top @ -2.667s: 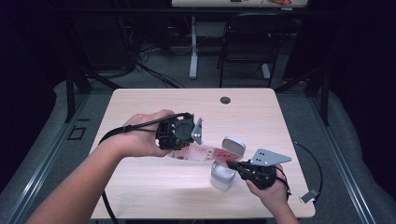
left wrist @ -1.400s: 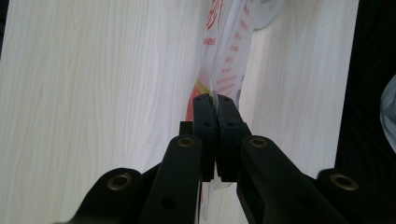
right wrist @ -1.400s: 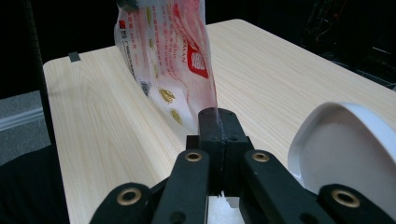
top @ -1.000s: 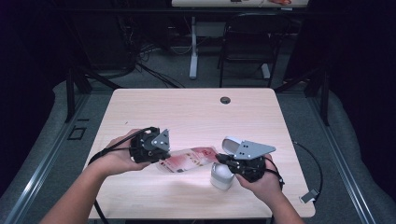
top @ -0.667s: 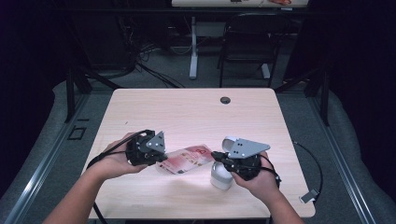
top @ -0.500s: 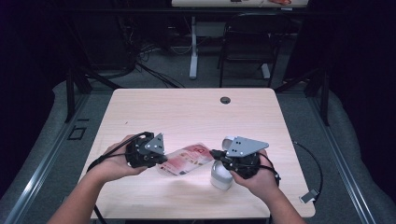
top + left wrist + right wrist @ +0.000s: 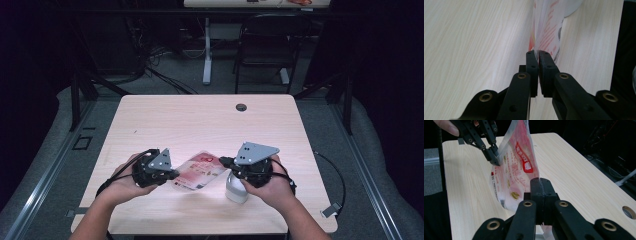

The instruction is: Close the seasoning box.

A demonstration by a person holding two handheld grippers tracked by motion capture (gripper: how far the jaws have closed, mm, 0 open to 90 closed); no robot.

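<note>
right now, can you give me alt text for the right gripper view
The right claw is shut on one edge of a red-and-white plastic packet held up over a pale wooden table. The left claw pinches the packet's far edge.

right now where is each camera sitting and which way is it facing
High view: above the person's side, looking forward and down on the table; both forearms, left gripper and right gripper show.
Left gripper view: rides the left gripper, looking along its jaws, shut on the packet.
Right gripper view: rides the right gripper, facing the packet and the left gripper beyond.
All share the red-and-white packet, pinched at both ends.
</note>
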